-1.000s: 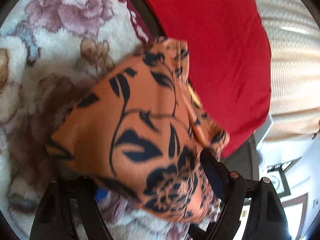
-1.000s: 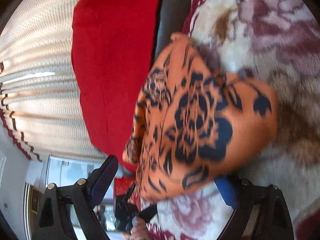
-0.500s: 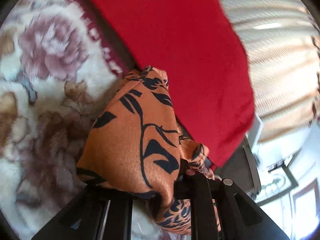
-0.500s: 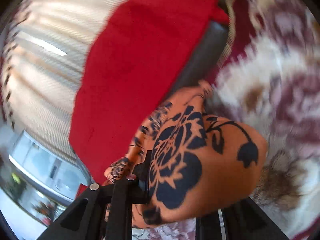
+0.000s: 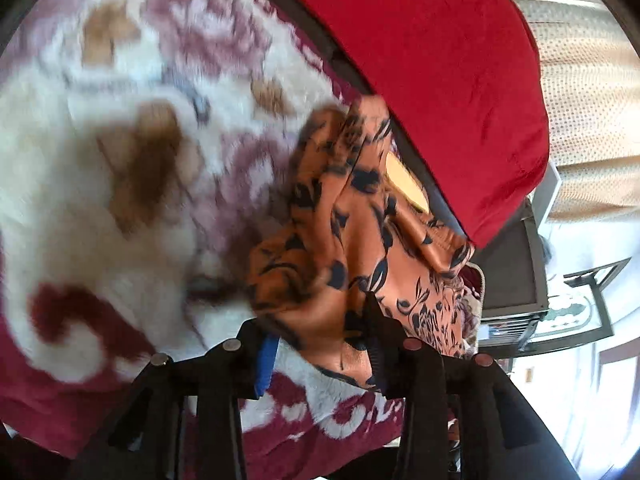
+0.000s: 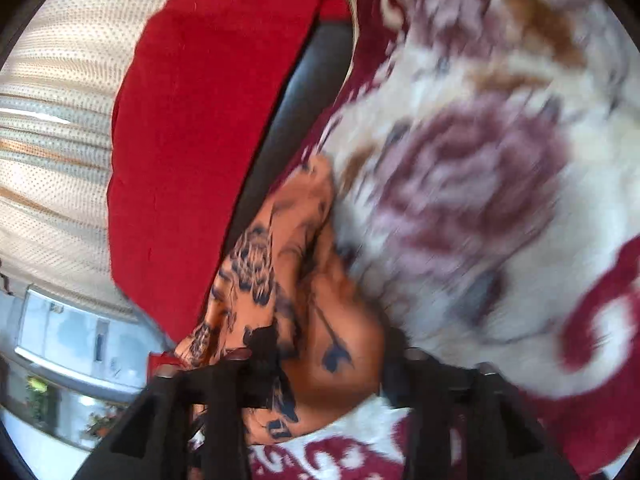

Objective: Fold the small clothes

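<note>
The left gripper (image 5: 320, 340), its black fingers one with a blue pad, stands fairly wide with a bunch of the orange cloth garment printed with dark blue flowers and leaves (image 5: 352, 248) lying between the jaws; whether they actually pinch it I cannot tell. The right gripper (image 6: 332, 368) also has the same garment (image 6: 288, 292) filling the space between its black fingers, and the blur hides whether it bites. The garment is bunched up in a loose heap, held just over the plush cream and maroon floral blanket (image 5: 120, 168), near the far edge of the blanket. It looks thin, light and limp, probably a little slick, so it will likely sag and slide unless taken at a hem or corner, with both layers pinched together. A pale yellow label (image 5: 404, 180) shows in the folds. Beyond the garment lies a big red cushion (image 5: 432, 60) against a dark surface, close enough to catch the cloth when it is spread; a cream dotted curtain (image 6: 52, 128) hangs farther off.
</note>
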Demonstrator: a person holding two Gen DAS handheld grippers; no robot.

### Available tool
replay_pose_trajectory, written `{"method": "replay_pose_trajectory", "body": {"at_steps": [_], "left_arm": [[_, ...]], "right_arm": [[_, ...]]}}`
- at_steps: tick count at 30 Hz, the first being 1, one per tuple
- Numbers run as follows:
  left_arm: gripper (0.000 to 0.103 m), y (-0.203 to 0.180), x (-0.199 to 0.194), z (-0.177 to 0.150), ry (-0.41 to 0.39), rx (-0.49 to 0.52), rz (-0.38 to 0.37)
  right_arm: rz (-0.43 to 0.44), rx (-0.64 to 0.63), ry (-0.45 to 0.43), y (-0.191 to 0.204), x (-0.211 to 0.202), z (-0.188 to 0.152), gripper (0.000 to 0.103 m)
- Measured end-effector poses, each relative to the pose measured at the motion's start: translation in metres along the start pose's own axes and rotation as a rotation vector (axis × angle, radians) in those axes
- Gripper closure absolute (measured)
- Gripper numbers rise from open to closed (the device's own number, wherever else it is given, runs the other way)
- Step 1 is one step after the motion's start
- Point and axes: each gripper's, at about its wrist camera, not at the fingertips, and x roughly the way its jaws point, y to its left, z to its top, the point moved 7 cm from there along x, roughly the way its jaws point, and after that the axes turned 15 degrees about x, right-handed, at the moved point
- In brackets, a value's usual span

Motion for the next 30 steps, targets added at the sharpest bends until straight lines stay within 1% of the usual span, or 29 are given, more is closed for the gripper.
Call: {"method": "replay_pose_trajectory", "body": {"at_steps": [1, 2, 3, 4, 5, 6, 7, 8, 9, 10, 11, 12, 14, 15, 17, 18, 19, 20, 21, 22, 23, 24, 25, 26, 27, 28, 29, 30], "left_arm": [[0.061, -0.002, -0.006, 0.009, -0.028, 0.039, 0.034], [0.059, -0.004, -0.008, 0.016, -0.041, 0.086, 0.077], [0.056, -0.008, -0.011, 0.025, -0.064, 0.143, 0.143], [0.052, -0.013, -0.014, 0.036, -0.101, 0.195, 0.212], [0.052, -0.02, -0.013, 0.047, -0.119, 0.232, 0.244], [0.052, -0.027, -0.009, 0.057, -0.124, 0.257, 0.245], [0.051, -0.032, -0.009, 0.064, -0.135, 0.266, 0.246], [0.05, -0.037, -0.01, 0.072, -0.157, 0.266, 0.254], [0.042, -0.04, -0.009, 0.081, -0.176, 0.256, 0.261], [0.032, -0.043, -0.002, 0.091, -0.172, 0.247, 0.262], [0.031, -0.04, 0.008, 0.095, -0.149, 0.239, 0.257], [0.031, -0.041, 0.027, 0.105, -0.122, 0.223, 0.247], [0.031, -0.04, 0.053, 0.121, -0.09, 0.18, 0.209], [0.031, -0.039, 0.074, 0.126, -0.067, 0.172, 0.193], [0.031, -0.036, 0.096, 0.127, -0.022, 0.158, 0.2], [0.031, -0.034, 0.103, 0.126, -0.015, 0.157, 0.203], [0.033, -0.03, 0.113, 0.125, -0.004, 0.17, 0.207], [0.033, -0.031, 0.113, 0.122, 0.009, 0.175, 0.216], [0.04, -0.03, 0.118, 0.122, 0.019, 0.177, 0.223], [0.052, -0.034, 0.117, 0.122, 0.016, 0.192, 0.227], [0.056, -0.041, 0.118, 0.125, 0.011, 0.235, 0.249], [0.068, -0.046, 0.116, 0.126, 0.007, 0.266, 0.271], [0.091, -0.051, 0.116, 0.128, -0.004, 0.301, 0.292], [0.095, -0.053, 0.115, 0.13, -0.014, 0.311, 0.296], [0.095, -0.056, 0.113, 0.131, -0.028, 0.311, 0.287], [0.095, -0.06, 0.109, 0.133, -0.053, 0.315, 0.277], [0.095, -0.063, 0.107, 0.137, -0.08, 0.328, 0.285], [0.095, -0.064, 0.102, 0.14, -0.105, 0.342, 0.299]], "right_arm": [[-0.028, -0.019, -0.087, 0.0, -0.013, 0.008, 0.039], [-0.047, -0.051, -0.151, 0.003, -0.022, 0.015, 0.039], [-0.041, -0.087, -0.17, 0.013, -0.026, 0.021, 0.039], [-0.018, -0.109, -0.162, 0.019, -0.027, 0.025, 0.039], [0.01, -0.136, -0.153, 0.031, -0.025, 0.029, 0.039], [0.022, -0.187, -0.144, 0.047, -0.019, 0.03, 0.039], [0.008, -0.236, -0.133, 0.062, -0.005, 0.025, 0.039], [-0.026, -0.292, -0.109, 0.075, 0.01, 0.028, 0.039], [-0.053, -0.309, -0.081, 0.082, 0.028, 0.032, 0.037], [-0.074, -0.318, -0.037, 0.092, 0.046, 0.029, 0.037], [-0.088, -0.324, 0.014, 0.097, 0.06, 0.028, 0.037], [-0.1, -0.33, 0.053, 0.101, 0.074, 0.027, 0.037], [-0.137, -0.35, 0.098, 0.103, 0.103, 0.03, 0.037], [-0.161, -0.355, 0.117, 0.099, 0.12, 0.03, 0.037], [-0.21, -0.351, 0.156, 0.093, 0.142, 0.028, 0.037], [-0.225, -0.353, 0.168, 0.089, 0.15, 0.028, 0.037], [-0.234, -0.359, 0.168, 0.089, 0.156, 0.027, 0.036], [-0.232, -0.371, 0.156, 0.09, 0.159, 0.027, 0.036], [-0.226, -0.386, 0.146, 0.092, 0.162, 0.025, 0.036], [-0.227, -0.421, 0.134, 0.097, 0.164, 0.022, 0.038], [-0.254, -0.476, 0.115, 0.101, 0.164, 0.017, 0.053], [-0.318, -0.553, 0.082, 0.107, 0.166, 0.011, 0.079], [-0.359, -0.603, 0.059, 0.111, 0.167, 0.006, 0.082], [-0.372, -0.624, 0.038, 0.115, 0.165, 0.003, 0.087], [-0.385, -0.646, 0.0, 0.121, 0.162, 0.001, 0.093], [-0.392, -0.676, -0.047, 0.129, 0.155, 0.001, 0.096], [-0.387, -0.711, -0.113, 0.139, 0.145, 0.001, 0.096], [-0.371, -0.72, -0.155, 0.145, 0.138, 0.003, 0.096]]}}
